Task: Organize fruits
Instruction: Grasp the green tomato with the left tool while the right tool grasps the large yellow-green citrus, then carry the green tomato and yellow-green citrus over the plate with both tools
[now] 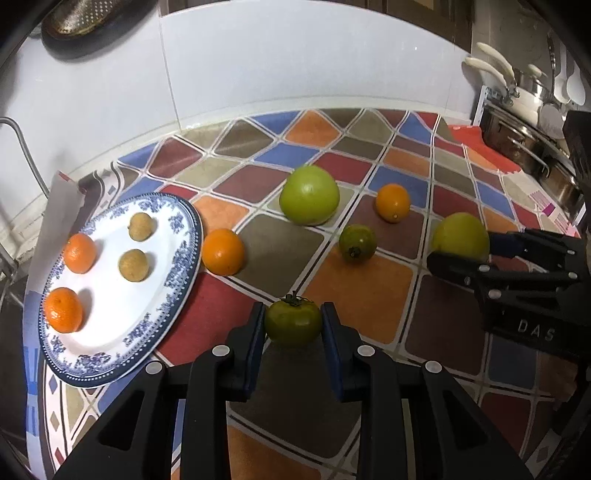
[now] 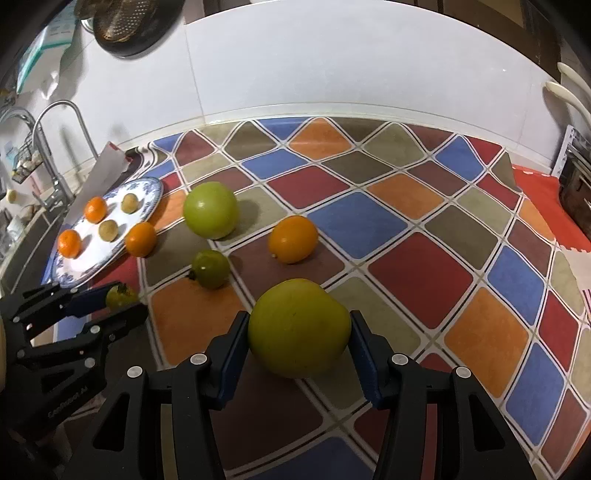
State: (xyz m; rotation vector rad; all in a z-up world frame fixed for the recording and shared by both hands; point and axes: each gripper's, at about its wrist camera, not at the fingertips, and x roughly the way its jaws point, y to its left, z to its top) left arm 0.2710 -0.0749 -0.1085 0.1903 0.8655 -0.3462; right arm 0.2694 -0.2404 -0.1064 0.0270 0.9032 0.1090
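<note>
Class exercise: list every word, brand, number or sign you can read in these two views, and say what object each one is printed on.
"DAS": white letters on the black body of the right claw, seen from the left wrist view; the word may be cut off.
Pale lettering along the body of the left claw, seen from the right wrist view: too blurred to read with certainty.
Printed packet at the top left of the right wrist view: too small to read.

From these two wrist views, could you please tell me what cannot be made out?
- Left wrist view: yellow-green fruit, near side hidden by right gripper.
- Right wrist view: small green tomato, mostly hidden by left gripper.
- Plate: near rim hidden behind left gripper.
</note>
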